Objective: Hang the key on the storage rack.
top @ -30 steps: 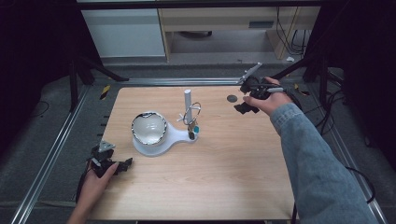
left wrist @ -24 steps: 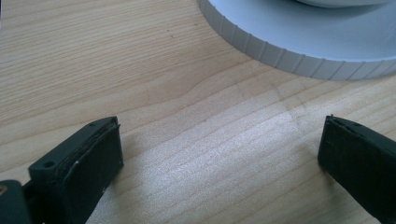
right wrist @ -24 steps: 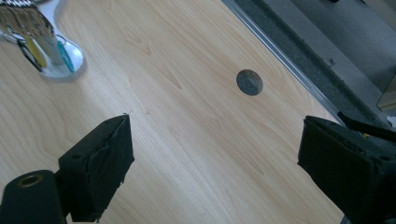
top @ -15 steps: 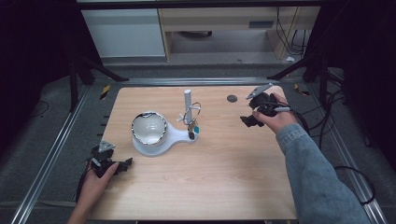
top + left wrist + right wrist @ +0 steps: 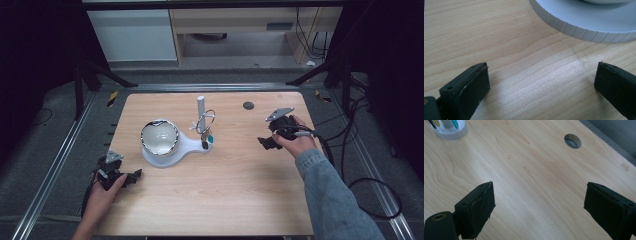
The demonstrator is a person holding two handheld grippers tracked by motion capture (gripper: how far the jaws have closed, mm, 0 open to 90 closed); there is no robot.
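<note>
A white stand [image 5: 187,146] lies at the middle of the wooden table [image 5: 235,185], carrying a shiny bowl [image 5: 159,137], a white upright post [image 5: 201,106] and a metal ring with small coloured tags [image 5: 205,122]. My left gripper [image 5: 131,176] rests at the table's front left, open, with bare wood between its jaws and the ribbed edge of the stand [image 5: 584,25] just ahead. My right gripper [image 5: 265,142] sits at the right side of the table, open and empty, over bare wood, with the foot of the stand [image 5: 450,131] far ahead.
A small round grommet [image 5: 248,105] is set in the table near the back edge, also seen as the grommet [image 5: 572,140]. Metal rails [image 5: 55,165] run along both sides of the table. Cables [image 5: 360,165] trail off at the right. White cabinets [image 5: 132,30] stand behind.
My right gripper has drawn back from near the grommet toward the person and lower over the table's right side. The left gripper has stayed put.
</note>
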